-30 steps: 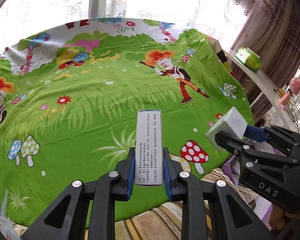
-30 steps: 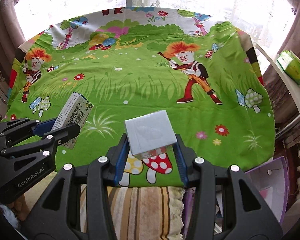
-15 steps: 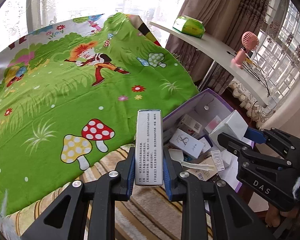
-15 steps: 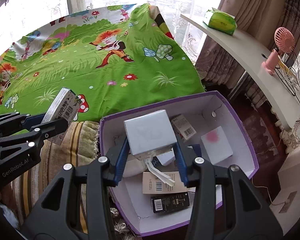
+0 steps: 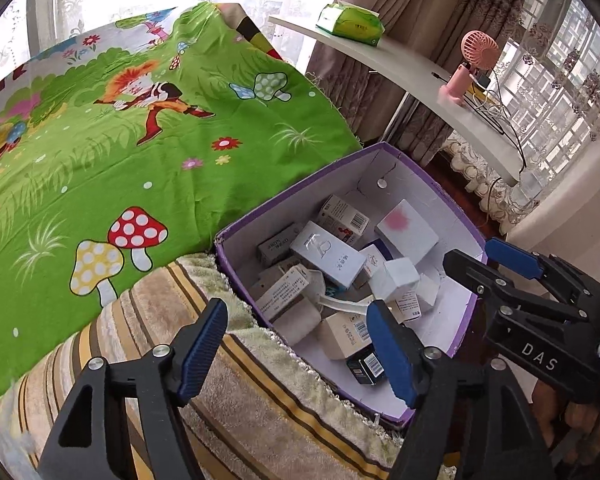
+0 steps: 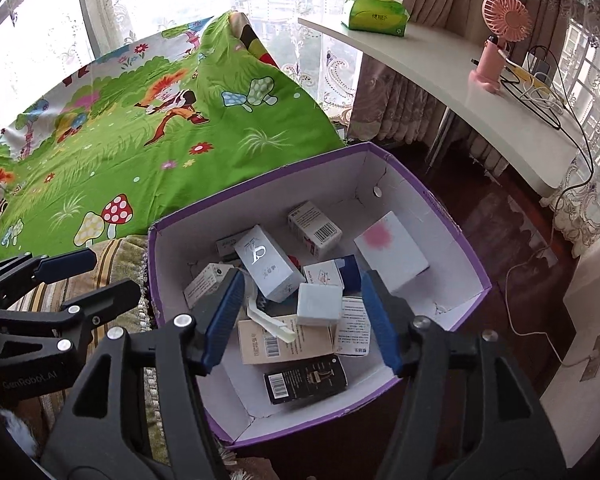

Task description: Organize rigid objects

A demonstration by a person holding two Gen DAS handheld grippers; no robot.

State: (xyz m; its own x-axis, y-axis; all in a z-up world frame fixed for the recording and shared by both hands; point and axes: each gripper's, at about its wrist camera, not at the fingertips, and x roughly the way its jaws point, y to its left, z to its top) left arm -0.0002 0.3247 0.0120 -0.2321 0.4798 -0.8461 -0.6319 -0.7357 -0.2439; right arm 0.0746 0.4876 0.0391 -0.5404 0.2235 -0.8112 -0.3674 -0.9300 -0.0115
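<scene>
A purple cardboard box [image 6: 452,220] with a white inside stands beside the bed and holds several small cartons. It also shows in the left wrist view [image 5: 440,196]. A pale blue cube box [image 6: 318,305] lies among them, below my right gripper [image 6: 300,316], which is open and empty over the box. The long printed carton [image 5: 282,290] lies at the box's near left side. My left gripper [image 5: 296,344] is open and empty above the box's near edge and the striped blanket. Each gripper shows in the other's view, the right one [image 5: 488,258] and the left one [image 6: 92,274].
A bed with a green cartoon sheet [image 5: 120,128] lies to the left, with a striped plush blanket [image 5: 260,392] at its edge. A white curved shelf [image 6: 440,68] at the right carries a green tissue pack [image 6: 376,10] and a pink fan [image 6: 500,36]. Dark wooden floor [image 6: 520,280] lies right of the box.
Both grippers swung right from the bed to over the purple box and opened. The long carton left the left gripper and the pale blue cube left the right one; both now lie in the box.
</scene>
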